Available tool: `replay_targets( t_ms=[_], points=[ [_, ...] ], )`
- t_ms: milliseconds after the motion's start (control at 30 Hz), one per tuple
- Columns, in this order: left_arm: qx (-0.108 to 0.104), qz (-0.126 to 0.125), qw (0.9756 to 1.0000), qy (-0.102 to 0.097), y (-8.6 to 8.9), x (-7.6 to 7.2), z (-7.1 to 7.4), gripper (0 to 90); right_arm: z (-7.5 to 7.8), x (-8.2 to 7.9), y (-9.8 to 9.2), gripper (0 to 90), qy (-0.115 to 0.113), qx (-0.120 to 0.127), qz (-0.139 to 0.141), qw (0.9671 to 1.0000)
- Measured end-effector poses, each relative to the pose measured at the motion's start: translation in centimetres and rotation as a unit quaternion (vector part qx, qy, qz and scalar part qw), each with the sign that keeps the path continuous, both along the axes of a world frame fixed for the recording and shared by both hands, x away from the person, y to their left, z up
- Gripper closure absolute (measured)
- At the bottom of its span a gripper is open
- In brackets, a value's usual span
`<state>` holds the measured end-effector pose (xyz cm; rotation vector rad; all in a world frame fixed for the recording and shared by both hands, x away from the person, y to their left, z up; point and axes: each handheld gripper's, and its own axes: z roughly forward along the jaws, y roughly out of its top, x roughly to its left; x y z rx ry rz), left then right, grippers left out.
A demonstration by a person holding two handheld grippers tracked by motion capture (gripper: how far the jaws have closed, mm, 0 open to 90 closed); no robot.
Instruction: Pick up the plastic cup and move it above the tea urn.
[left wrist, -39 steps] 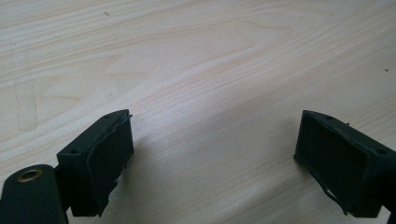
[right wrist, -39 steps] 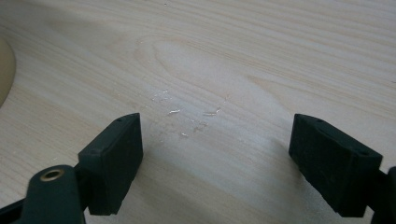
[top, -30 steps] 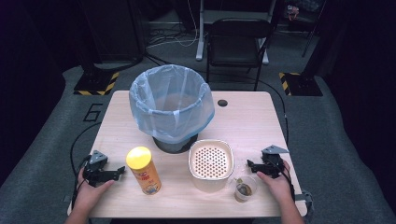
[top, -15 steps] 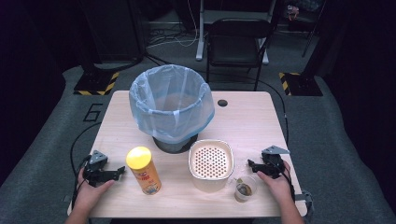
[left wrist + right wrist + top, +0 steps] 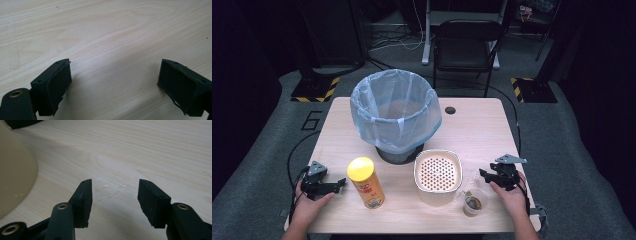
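My left gripper [image 5: 341, 183] rests at the table's front left, in a hand, pointing right toward a yellow canister [image 5: 366, 182]. In the left gripper view its jaws [image 5: 113, 82] stand wide apart over bare wood. At the front right my right gripper [image 5: 484, 175] points left toward a cream square container with a perforated lid [image 5: 437, 175]. Its jaws [image 5: 114, 195] have just been closing but still show a gap, with nothing between them. A small clear cup [image 5: 473, 202] stands just in front of it.
A bin lined with a blue bag [image 5: 395, 112] stands mid-table behind the canister and container. The cream container's side [image 5: 12, 170] looms left in the right gripper view, and white crumbs [image 5: 110, 187] lie on the wood. A black chair [image 5: 467, 37] stands beyond the table [image 5: 477, 130].
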<state>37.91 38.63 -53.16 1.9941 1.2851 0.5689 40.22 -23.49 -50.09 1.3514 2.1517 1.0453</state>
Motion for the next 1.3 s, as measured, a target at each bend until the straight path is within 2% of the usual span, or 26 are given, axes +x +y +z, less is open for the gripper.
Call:
replay_targets(
  t_ms=[100, 233, 267, 367, 533, 833, 1133, 1300],
  points=[
    [0.0, 0.0, 1.0, 0.0, 0.0, 0.0, 0.0, 11.2, 0.8, -0.3, 0.1, 47.4, 0.004, 0.012, 0.006, 0.9999],
    [0.0, 0.0, 1.0, 0.0, 0.0, 0.0, 0.0, 11.2, 2.0, -0.7, 0.2, 47.9, -0.007, 0.0, 0.011, 0.9999],
    [0.0, 0.0, 1.0, 0.0, 0.0, 0.0, 0.0, 11.2, 2.2, -0.8, 0.3, 47.9, -0.006, 0.009, 0.012, 0.9999],
    [0.0, 0.0, 1.0, 0.0, 0.0, 0.0, 0.0, 11.2, 2.8, -1.1, 0.5, 47.6, -0.007, 0.013, 0.016, 0.9998],
    [0.0, 0.001, 1.0, 0.0, 0.0, 0.0, 0.0, 11.2, 3.7, -2.1, 1.2, 43.9, -0.005, 0.017, 0.033, 0.9993],
    [-0.001, 0.002, 1.0, 0.0, -0.1, 0.0, 0.0, 11.2, 5.4, -4.6, 2.4, 37.2, -0.024, 0.022, 0.06, 0.9977],
    [-0.001, 0.002, 1.0, 0.0, -0.1, 0.0, 0.0, 11.2, 6.2, -6.1, 2.8, 33.4, -0.024, 0.03, 0.082, 0.9958],
    [-0.001, 0.002, 1.0, 0.0, -0.1, 0.0, 0.0, 11.2, 6.8, -7.3, 3.5, 29.7, -0.036, 0.039, 0.099, 0.9937]
  ],
)
